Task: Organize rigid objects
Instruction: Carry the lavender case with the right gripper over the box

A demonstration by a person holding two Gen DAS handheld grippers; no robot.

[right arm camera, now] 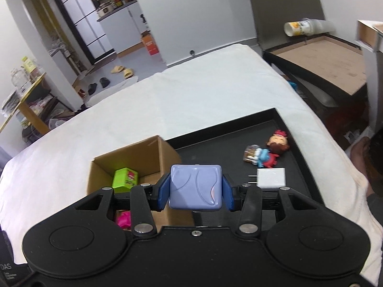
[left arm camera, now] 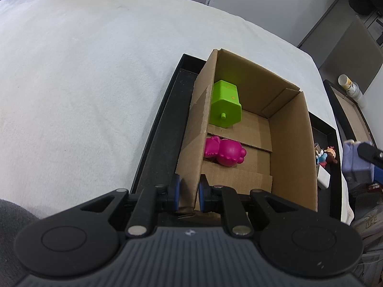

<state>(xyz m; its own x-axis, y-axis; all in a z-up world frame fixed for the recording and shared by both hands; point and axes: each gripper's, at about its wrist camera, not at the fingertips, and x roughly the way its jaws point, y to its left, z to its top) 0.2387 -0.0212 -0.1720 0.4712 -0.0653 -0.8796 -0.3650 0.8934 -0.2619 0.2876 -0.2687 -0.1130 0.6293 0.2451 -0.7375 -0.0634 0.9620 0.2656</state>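
Right wrist: fingers (right arm camera: pixel 164 193) clamp cube (right arm camera: pixel 195 187).

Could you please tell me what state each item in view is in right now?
Brown cardboard box: open, wall pinched by left gripper.
Green plastic block: toppled inside box.
Magenta bear figure: lying inside box.
Lavender cube: held by right gripper.
White charger: flat on black tray.

A broad surface under a white towel-like cloth (right arm camera: pixel 191 91) fills the room's middle. Beyond it lie a grey floor (right arm camera: pixel 134 59), plain white walls (right arm camera: pixel 191 4) and a dark-framed glass-paned door (right arm camera: pixel 81 21).
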